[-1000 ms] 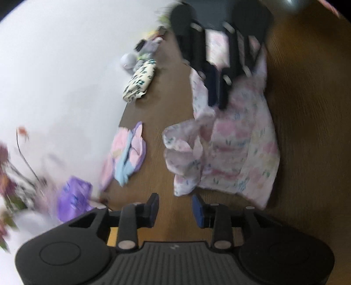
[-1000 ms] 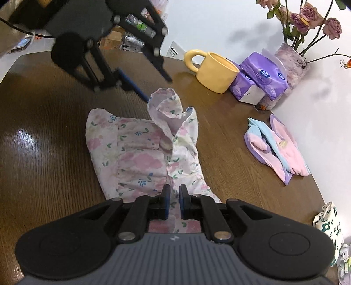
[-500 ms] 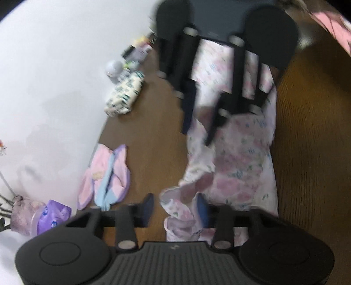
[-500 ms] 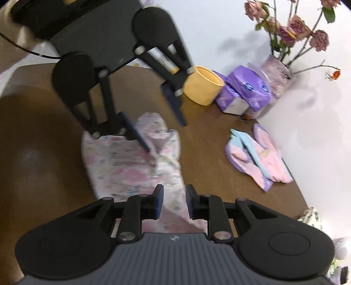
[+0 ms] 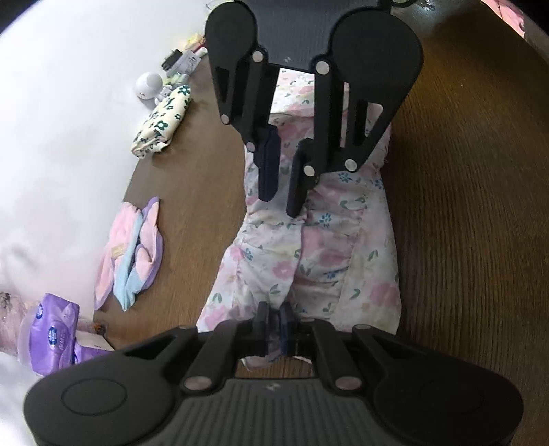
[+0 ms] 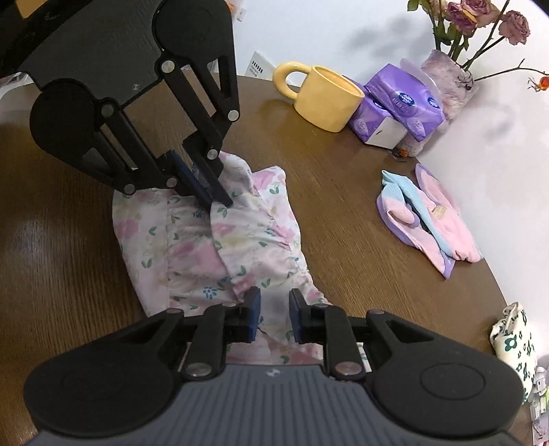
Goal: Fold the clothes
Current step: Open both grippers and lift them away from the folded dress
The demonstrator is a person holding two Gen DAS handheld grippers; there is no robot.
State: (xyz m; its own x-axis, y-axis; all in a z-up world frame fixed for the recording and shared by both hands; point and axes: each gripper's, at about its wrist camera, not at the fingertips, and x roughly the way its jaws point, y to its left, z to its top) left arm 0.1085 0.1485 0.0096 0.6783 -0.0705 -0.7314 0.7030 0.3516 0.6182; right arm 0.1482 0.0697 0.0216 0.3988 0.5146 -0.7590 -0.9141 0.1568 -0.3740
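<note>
Wooden table (image 6: 343,212), left gripper (image 5: 274,320) pinching floral garment (image 5: 343,260), right gripper (image 6: 273,317) parted

the garment (image 6: 219,247) is white with pink flowers, small blue flowers and green leaves all over it. the surface (image 6: 343,219) is dark brown wood with thin lines in it. both claws are black, the left claw (image 5: 273,322) and the right claw (image 6: 273,310), with dark blue pads (image 6: 254,308). the mug (image 6: 322,96) is yellow. the tissue pack (image 6: 401,103) is purple with blue and white spots. the small folded cloth (image 6: 429,219) is pink, light blue and purple. the pouch (image 5: 163,120) is cream with dark green flowers. the roses (image 6: 480,13) are dusty pink.
</note>
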